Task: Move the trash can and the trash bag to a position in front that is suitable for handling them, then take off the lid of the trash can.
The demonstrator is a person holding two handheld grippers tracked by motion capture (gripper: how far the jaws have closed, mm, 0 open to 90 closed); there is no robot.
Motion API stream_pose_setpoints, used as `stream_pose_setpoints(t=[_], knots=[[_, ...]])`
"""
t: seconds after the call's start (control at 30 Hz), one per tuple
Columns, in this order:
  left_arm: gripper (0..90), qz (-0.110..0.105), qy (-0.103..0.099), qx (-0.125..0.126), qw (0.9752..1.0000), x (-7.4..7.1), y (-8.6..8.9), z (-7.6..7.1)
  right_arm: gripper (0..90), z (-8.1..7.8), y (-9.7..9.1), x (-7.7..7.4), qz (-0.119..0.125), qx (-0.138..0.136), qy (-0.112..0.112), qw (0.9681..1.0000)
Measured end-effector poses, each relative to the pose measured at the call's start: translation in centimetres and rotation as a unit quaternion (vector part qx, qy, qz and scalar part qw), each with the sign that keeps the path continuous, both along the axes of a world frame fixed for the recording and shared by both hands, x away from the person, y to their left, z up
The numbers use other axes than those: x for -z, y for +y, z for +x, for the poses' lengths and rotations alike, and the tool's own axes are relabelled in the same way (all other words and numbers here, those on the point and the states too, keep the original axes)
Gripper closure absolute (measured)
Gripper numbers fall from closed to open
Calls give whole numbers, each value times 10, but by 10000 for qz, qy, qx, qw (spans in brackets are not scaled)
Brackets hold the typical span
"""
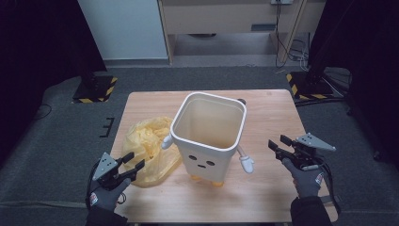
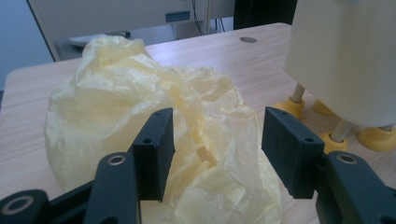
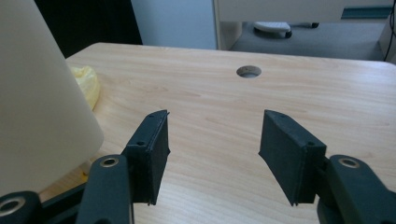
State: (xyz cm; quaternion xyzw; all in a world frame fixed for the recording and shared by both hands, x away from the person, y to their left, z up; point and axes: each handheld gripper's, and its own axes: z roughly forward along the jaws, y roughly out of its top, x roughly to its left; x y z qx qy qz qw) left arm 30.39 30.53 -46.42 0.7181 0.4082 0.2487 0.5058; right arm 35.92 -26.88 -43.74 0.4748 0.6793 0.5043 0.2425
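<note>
A cream bin [image 1: 207, 136] with a drawn face, small white arms and yellow feet stands upright in the middle of the wooden table [image 1: 273, 113]. A crumpled yellow plastic bag [image 1: 148, 146] lies against its left side. My left gripper [image 1: 135, 160] is open at the bag's near edge. In the left gripper view the bag [image 2: 140, 102] bulges up between the spread jaws of that gripper [image 2: 217, 140], and the pads do not press on it. My right gripper [image 1: 278, 141] hovers open to the right of the bin with nothing in it. In the right gripper view, bare tabletop lies between its jaws [image 3: 214, 140].
The bin's wall [image 3: 37, 107] fills the left of the right gripper view, close to the left jaw. A round cable hole [image 3: 248, 71] sits near the table's far edge. Bin feet [image 2: 378, 137] stand right of the left gripper. Dark floor and stand bases surround the table.
</note>
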Motion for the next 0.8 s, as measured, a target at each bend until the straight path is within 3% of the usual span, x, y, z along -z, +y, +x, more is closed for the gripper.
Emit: stream_pose_setpoints(t=[0.17, 0.47, 0.8], knots=[[418, -48, 196, -115, 9997, 3, 1, 2, 416, 1, 1, -7, 89, 35, -106, 9999], [360, -146, 233, -298, 9992, 5, 5, 4, 400, 4, 1, -28, 329, 91, -373, 9987], [335, -149, 231, -336, 9991, 5, 5, 4, 389, 14, 9, -56, 417, 20, -570, 9975]])
